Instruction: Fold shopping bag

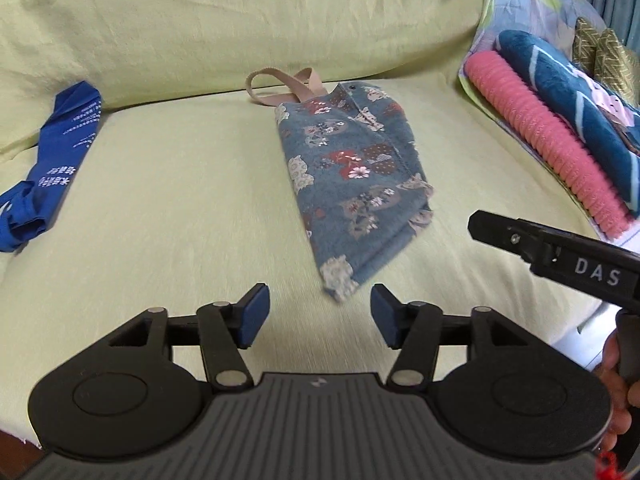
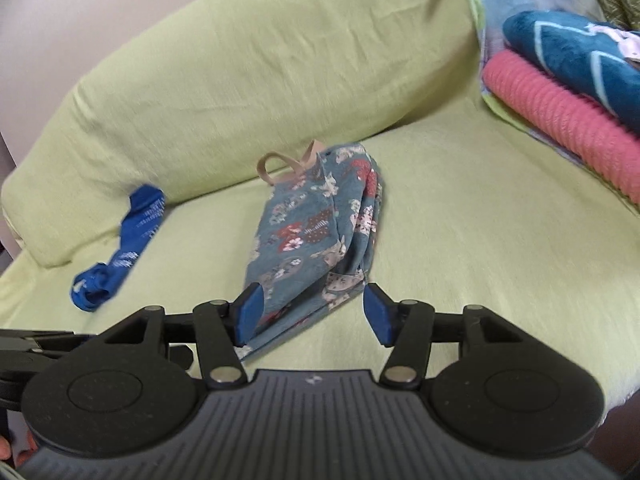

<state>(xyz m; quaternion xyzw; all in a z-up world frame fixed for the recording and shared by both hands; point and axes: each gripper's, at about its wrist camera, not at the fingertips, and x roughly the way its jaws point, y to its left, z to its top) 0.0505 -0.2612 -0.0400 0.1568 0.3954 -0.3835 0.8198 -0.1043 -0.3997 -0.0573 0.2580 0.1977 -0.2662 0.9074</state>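
- Bag: the floral shopping bag (image 1: 352, 184) lies folded into a narrow strip mid-cushion on the green sofa (image 1: 180, 200), its tan handles (image 1: 280, 88) pointing toward the backrest.
- My left gripper (image 1: 320, 314) is spread wide, holding nothing, just short of the bag's near corner.
- My right gripper (image 2: 312, 312) is spread too, its fingers either side of the bag's near end, not pinching.
- A blue bag (image 2: 120, 252) lies well to the left; stacked blankets (image 2: 560, 92) sit to the right.
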